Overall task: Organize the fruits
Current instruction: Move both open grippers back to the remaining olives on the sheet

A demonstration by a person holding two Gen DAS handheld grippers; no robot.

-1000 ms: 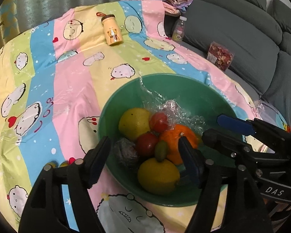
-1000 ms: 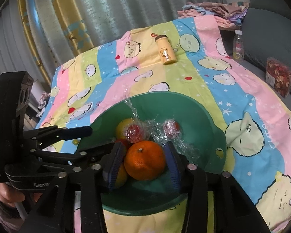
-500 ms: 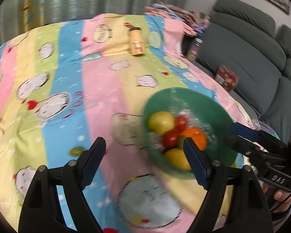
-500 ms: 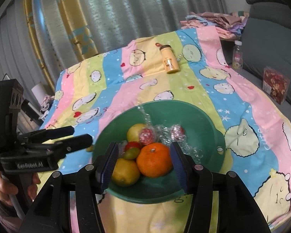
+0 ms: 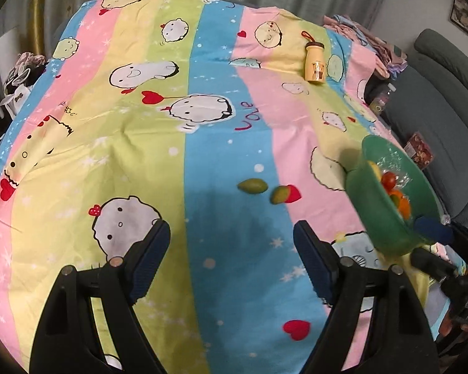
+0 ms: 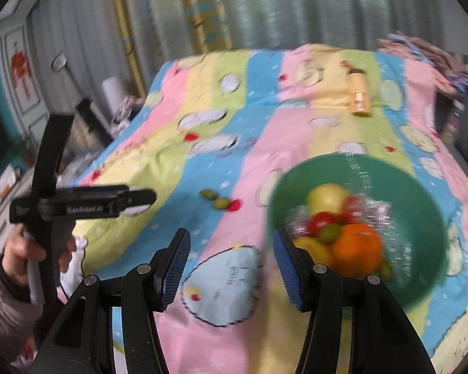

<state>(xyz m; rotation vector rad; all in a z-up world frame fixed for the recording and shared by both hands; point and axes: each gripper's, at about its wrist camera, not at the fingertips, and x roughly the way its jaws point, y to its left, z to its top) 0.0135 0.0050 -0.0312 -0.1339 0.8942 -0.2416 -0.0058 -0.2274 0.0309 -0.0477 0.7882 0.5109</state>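
Two small green fruits [image 5: 253, 185] [image 5: 280, 194] lie side by side on the striped cartoon cloth; the right wrist view shows them too [image 6: 216, 199]. A green bowl [image 5: 377, 218] at the right holds an orange [image 6: 355, 249], yellow fruits [image 6: 326, 198], red fruits and plastic wrap. My left gripper [image 5: 231, 258] is open and empty, hovering short of the two green fruits. My right gripper [image 6: 231, 268] is open and empty, beside the bowl's [image 6: 427, 218] left rim.
A yellow bottle [image 5: 315, 62] lies at the far side of the cloth. A grey sofa [image 5: 446, 99] with a snack bag [image 5: 418, 152] stands right of the bowl. Folded clothes [image 5: 362, 35] lie at the back right. Curtains hang behind.
My left gripper has swung left, away from the bowl, and now faces the two green fruits. My right gripper has let go of the orange, opened and pulled back left of the bowl.
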